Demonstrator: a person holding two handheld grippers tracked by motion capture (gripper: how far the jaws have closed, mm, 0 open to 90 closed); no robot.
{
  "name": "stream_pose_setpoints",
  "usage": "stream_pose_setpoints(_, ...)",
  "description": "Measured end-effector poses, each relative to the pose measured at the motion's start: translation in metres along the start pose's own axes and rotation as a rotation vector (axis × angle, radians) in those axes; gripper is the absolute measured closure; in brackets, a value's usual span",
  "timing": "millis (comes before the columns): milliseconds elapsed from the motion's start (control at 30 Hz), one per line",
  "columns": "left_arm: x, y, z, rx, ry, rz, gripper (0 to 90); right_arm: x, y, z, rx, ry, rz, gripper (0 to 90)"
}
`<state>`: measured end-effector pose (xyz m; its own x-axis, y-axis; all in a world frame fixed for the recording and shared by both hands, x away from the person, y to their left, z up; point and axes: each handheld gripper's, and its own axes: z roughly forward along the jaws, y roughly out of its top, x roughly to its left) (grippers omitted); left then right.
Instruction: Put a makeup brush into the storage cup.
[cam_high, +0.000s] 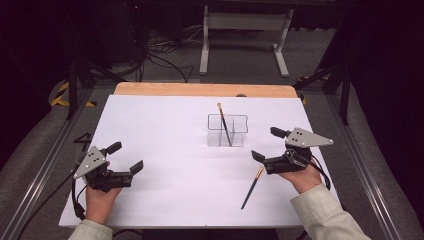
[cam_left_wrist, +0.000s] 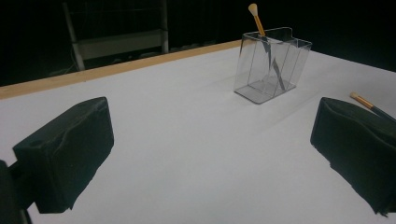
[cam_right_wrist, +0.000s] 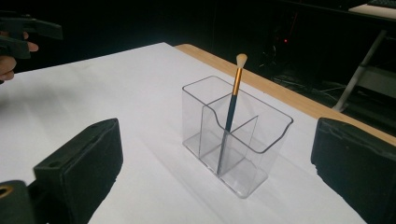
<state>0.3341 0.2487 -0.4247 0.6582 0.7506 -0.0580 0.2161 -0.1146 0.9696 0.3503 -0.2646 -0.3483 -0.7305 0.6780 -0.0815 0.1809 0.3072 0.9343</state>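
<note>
1. Orange-banded brush (cam_high: 252, 188) lies flat on the white table (cam_high: 165, 130), just beside the right gripper (cam_high: 270, 145), untouched.
2. Right gripper's jaws gape wide, holding nothing.
3. Clear plastic holder (cam_high: 227, 131) sits mid-table, a second brush (cam_right_wrist: 232, 105) leaning in it, bristles up.
4. Left gripper (cam_high: 125, 157) rests well apart, jaws spread, empty.

The white table top (cam_high: 165, 190) lay bare across its left half and along the near edge, open to passage. Only a clear plastic divided holder (cam_high: 228, 131) with a dark-handled brush (cam_right_wrist: 232, 105) standing tilted in it blocked the middle, while a second dark, orange-banded brush (cam_high: 252, 188) lay flat to its near right, well apart.
</note>
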Motion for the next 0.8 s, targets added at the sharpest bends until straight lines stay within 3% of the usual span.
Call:
stream_pose_setpoints(533,0.000,0.000,0.002,0.003,-0.003,0.002,0.3,0.000,-0.008,-0.008,0.121,0.001,0.002,2.6)
stream_pose_setpoints(800,0.000,0.000,0.003,0.000,-0.010,0.001,0.3,0.002,-0.011,-0.004,0.240,0.018,0.013,3.1)
